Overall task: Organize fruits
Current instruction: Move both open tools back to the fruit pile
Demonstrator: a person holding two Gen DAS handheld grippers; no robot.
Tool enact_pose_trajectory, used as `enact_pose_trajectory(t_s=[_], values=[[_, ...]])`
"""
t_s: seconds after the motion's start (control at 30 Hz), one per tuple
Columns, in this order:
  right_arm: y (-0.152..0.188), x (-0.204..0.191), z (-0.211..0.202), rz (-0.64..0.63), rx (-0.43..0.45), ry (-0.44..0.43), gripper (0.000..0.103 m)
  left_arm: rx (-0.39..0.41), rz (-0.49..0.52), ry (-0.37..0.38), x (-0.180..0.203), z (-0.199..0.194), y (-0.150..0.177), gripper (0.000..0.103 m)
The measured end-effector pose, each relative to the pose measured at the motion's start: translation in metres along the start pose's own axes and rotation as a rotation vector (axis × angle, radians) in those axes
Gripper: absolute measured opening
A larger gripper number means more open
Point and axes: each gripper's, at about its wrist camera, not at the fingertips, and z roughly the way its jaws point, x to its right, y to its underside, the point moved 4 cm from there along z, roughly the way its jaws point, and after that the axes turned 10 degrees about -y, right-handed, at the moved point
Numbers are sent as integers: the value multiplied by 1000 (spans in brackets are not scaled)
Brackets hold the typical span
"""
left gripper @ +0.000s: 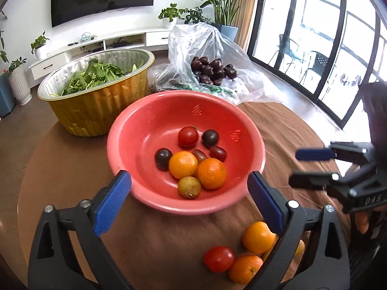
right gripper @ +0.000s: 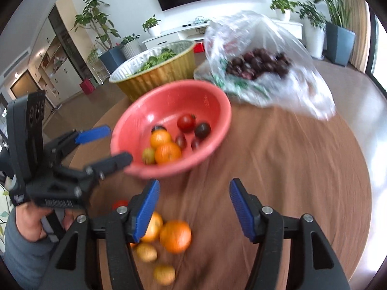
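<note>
A red bowl point(left gripper: 145, 130) on the brown round table holds two oranges point(left gripper: 183, 164), a red tomato point(left gripper: 188, 136), dark plums point(left gripper: 210, 138) and a yellowish fruit point(left gripper: 189, 187). It also shows in the right wrist view point(right gripper: 208, 101). My left gripper point(left gripper: 189, 193) is open and empty, just in front of the bowl's near rim. Loose oranges point(left gripper: 257, 237) and a tomato point(left gripper: 219, 259) lie on the table by its right finger. My right gripper point(right gripper: 193, 207) is open and empty above the table, right of a loose orange point(right gripper: 175, 236) and small yellow fruits point(right gripper: 164, 274).
A gold foil basin point(left gripper: 96, 111) of green leaves stands behind the bowl at left. A clear plastic bag point(left gripper: 217, 48) with dark plums point(left gripper: 212, 70) lies behind the bowl at right. The table edge curves on both sides.
</note>
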Motion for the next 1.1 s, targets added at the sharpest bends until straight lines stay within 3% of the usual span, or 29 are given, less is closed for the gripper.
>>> enact_pose_trajectory(t_s=[0.2, 0.57, 0.8, 1.1], values=[[43, 3, -18, 36, -1, -7, 66, 26, -18, -7, 15, -29, 31, 102], [86, -23, -15, -74, -59, 4, 64, -20, -141, -12, 16, -60, 95, 102], [96, -34, -4, -136, -95, 24, 53, -50, -96, -32, 23, -52, 103, 102], [98, -39, 2, -166, -113, 31, 46, -74, -104, -25, 20, -45, 104, 102]])
